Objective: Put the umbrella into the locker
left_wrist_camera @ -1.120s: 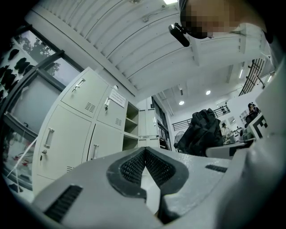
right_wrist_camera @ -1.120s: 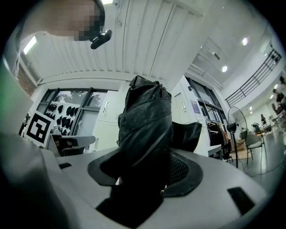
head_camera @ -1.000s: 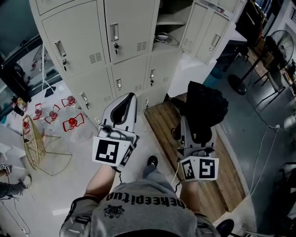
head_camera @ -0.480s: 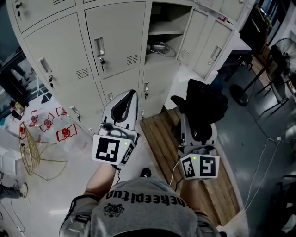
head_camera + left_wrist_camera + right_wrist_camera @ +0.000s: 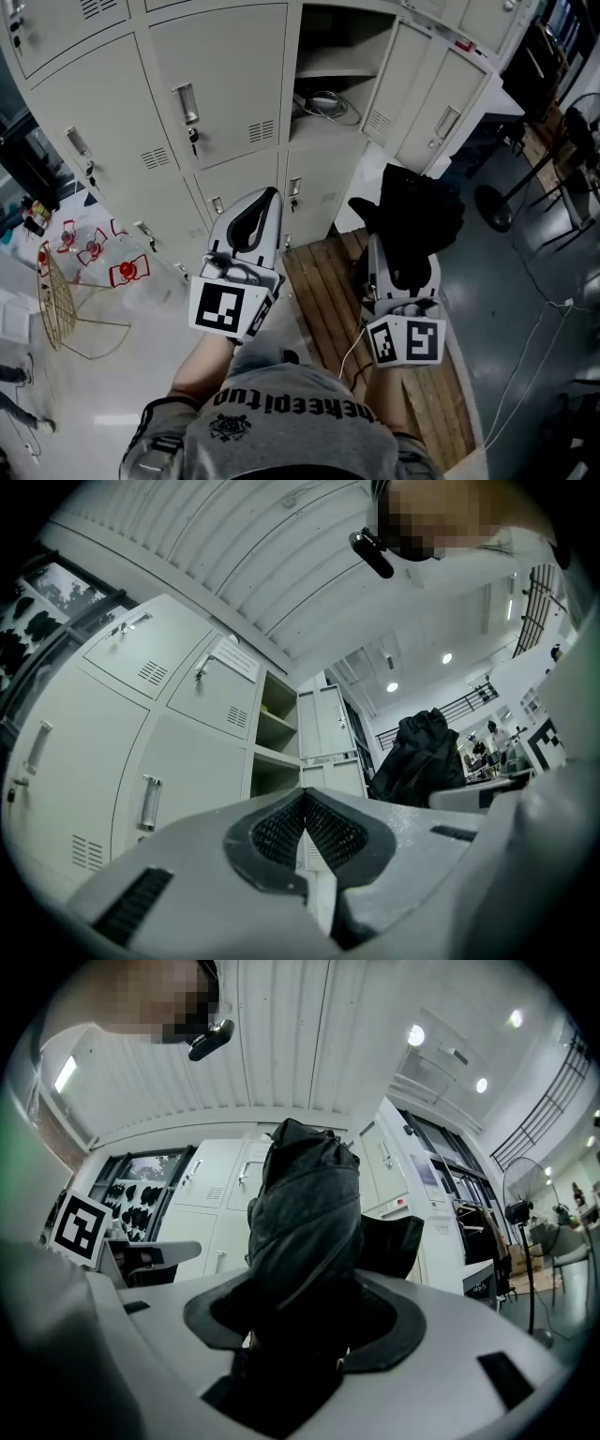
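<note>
The right gripper pinches the folded umbrella, held at 5 o'clock from the open locker. The left gripper is empty, its jaws pressed together. The loose fabric could snag on the door or the cables and pull free.

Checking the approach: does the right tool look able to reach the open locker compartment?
Probably yes: door swung aside, nothing between the right tool, shut on the umbrella, and the compartment; only cables sit inside.
</note>
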The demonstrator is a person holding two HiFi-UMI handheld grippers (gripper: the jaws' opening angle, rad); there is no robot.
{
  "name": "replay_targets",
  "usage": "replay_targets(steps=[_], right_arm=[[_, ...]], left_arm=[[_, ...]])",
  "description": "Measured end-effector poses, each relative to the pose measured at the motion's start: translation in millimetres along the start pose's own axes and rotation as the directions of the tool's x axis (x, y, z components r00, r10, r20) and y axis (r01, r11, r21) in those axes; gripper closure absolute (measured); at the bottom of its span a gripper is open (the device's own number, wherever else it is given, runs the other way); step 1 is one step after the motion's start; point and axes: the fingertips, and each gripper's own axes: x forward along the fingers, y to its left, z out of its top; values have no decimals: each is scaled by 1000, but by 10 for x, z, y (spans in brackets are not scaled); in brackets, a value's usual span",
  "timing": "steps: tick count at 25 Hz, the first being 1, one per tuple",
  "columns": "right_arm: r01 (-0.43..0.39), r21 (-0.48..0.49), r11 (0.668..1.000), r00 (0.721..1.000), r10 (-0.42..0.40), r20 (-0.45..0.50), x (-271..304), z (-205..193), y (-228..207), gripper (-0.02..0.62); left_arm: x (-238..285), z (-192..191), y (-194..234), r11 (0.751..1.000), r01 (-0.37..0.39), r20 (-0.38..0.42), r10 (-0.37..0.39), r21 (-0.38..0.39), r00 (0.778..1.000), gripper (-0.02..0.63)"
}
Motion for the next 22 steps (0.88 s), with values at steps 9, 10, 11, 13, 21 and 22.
replay_targets(steps=[9, 10, 11, 13, 21, 22], right_arm=[[-24, 6, 1000, 999, 24, -29, 432, -227, -169, 342], [-22, 6, 1000, 999, 22, -27, 496, -241, -201, 342], [-20, 7, 1000, 999, 20, -25, 566, -252, -233, 342], [-16, 5, 1000, 1000, 16, -21, 719, -266, -299, 342], [-1, -6, 1000, 1000, 1, -5, 1368, -294, -510, 342], [3, -6, 1000, 1000, -3, -5, 1446, -300, -530, 342]], left_arm=[[434, -236, 144, 1000, -4, -13, 4, -7, 1000, 601], [503, -256, 162, 1000, 0, -11, 0, -6, 1000, 601], [577, -272, 185, 1000, 4, -9, -4, -5, 1000, 601], [730, -303, 244, 1000, 7, -3, -7, -6, 1000, 601], [1375, -396, 538, 1000, 27, 19, -26, -11, 999, 601], [1448, -411, 573, 999, 33, 19, -33, -11, 999, 601]])
